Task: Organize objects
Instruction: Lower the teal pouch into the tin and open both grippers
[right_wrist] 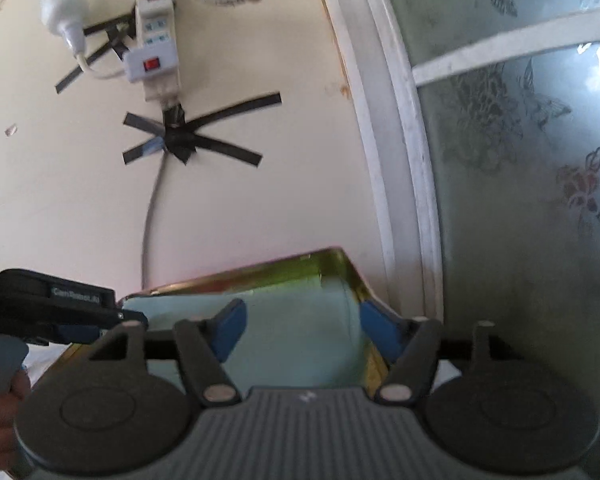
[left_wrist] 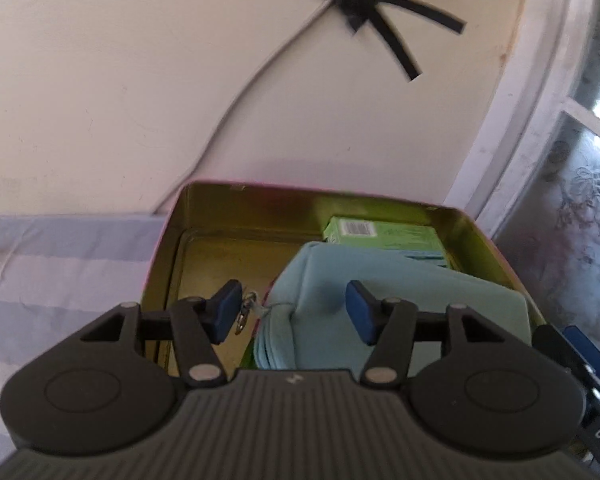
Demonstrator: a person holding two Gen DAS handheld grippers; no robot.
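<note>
Left hand-held gripper point(left_wrist: 292, 312) open above a shiny gold metal tin point(left_wrist: 220, 208), soft light-blue pouch point(left_wrist: 420, 304) and small green cardboard box point(left_wrist: 384, 234) inside, right hand-held gripper point(right_wrist: 300, 332) open, striped bed sheet point(left_wrist: 60, 264) underneath.

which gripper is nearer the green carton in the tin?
Unclear. The green carton sits beyond the left gripper, behind the blue pouch; the right gripper hovers by the tin's right wall.
</note>
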